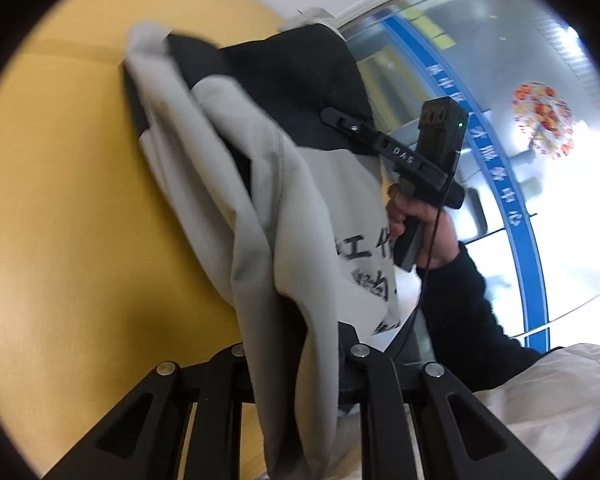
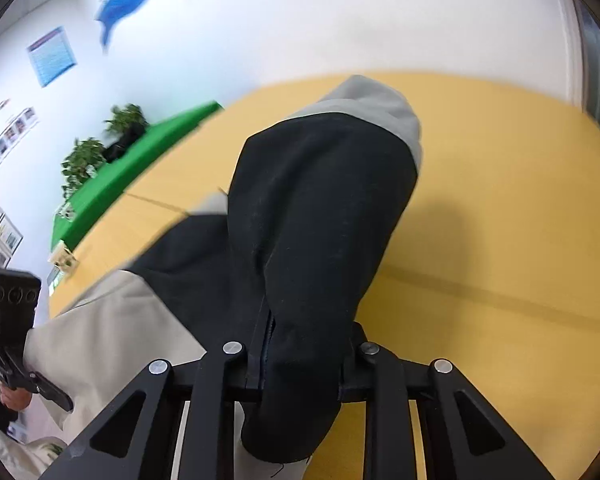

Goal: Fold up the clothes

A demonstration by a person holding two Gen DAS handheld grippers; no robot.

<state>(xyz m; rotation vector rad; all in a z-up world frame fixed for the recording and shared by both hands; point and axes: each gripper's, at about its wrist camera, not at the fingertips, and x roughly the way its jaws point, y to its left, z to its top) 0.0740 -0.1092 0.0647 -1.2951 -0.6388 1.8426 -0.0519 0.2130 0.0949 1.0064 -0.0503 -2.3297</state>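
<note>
Left tongs (image 1: 300, 360): you're pinching a grey fold of the garment (image 1: 260, 184), a grey-and-black top with black lettering on it. Cloth runs straight down between the fingers, and they're pressed onto it. From there it hangs toward 12 o'clock over the yellow table (image 1: 60, 200); whether the far end touches the wood, can't tell.

At 3 o'clock in that view your right hand (image 1: 416, 224) grips the other tool, dark sleeve behind it.

Right tongs (image 2: 300, 360): pinching the black part of the same garment (image 2: 320, 220), fingers pressed in on the bunched cloth. It balloons toward 12 o'clock, with a grey tip at the far end above the table (image 2: 500, 220). At 9 o'clock you see the left tool, and a green-covered table beyond at 10 o'clock.

Step in hand, my read: garment lifted in both tongs, bunched, not flat. That fits either shaking it out to lay it down or carrying a fold across; one frame won't settle which. Next move calls for keeping both pinches firm and getting the cloth tensioned between the two tongs so it doesn't twist.
</note>
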